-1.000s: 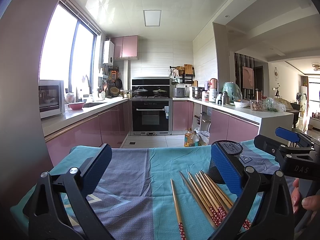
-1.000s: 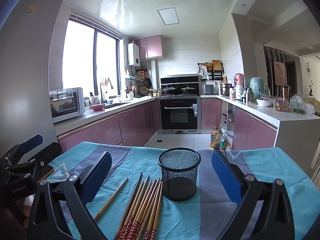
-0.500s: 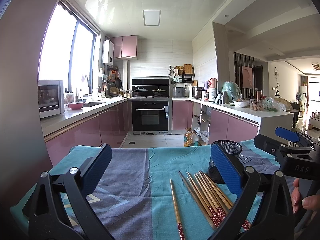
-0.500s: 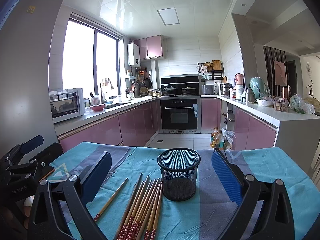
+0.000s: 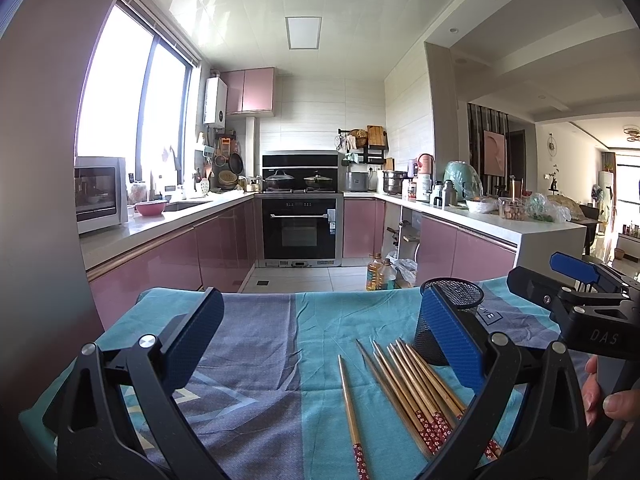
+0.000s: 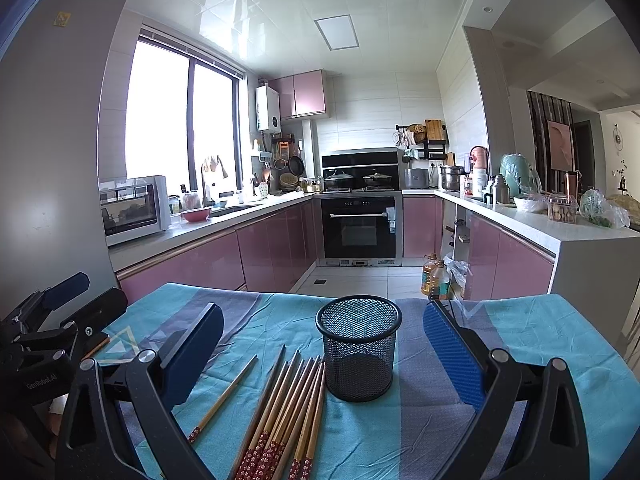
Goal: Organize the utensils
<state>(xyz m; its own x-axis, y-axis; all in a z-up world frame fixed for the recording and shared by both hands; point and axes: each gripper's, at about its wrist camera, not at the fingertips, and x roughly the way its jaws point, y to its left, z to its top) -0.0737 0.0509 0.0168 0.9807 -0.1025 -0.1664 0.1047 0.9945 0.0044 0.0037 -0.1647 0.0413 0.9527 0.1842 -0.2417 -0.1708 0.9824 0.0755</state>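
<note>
A table covered with a teal and grey-blue cloth [image 6: 520, 332] stands at the near end of a pink-fronted kitchen. On it a black mesh cup [image 6: 359, 347] stands upright, and it looks empty, though its floor is hard to make out through the mesh. Just beside the cup, on its left as the right camera sees it, lies a bundle of wooden chopsticks [image 6: 288, 404] with red flowered ends pointing toward the person. One single chopstick [image 6: 224, 398] lies a little apart, further left, angled the same way.

The right gripper [image 6: 324, 354] hangs over the cloth with its blue pads spread wide, the cup and the bundle between them in view, nothing held. The left gripper [image 5: 320, 338] is also spread wide and holds nothing; the single chopstick [image 5: 350, 402] lies between its pads. At the right edge of the left camera's view a hand [image 5: 608, 394] grips the other tool's handle
</note>
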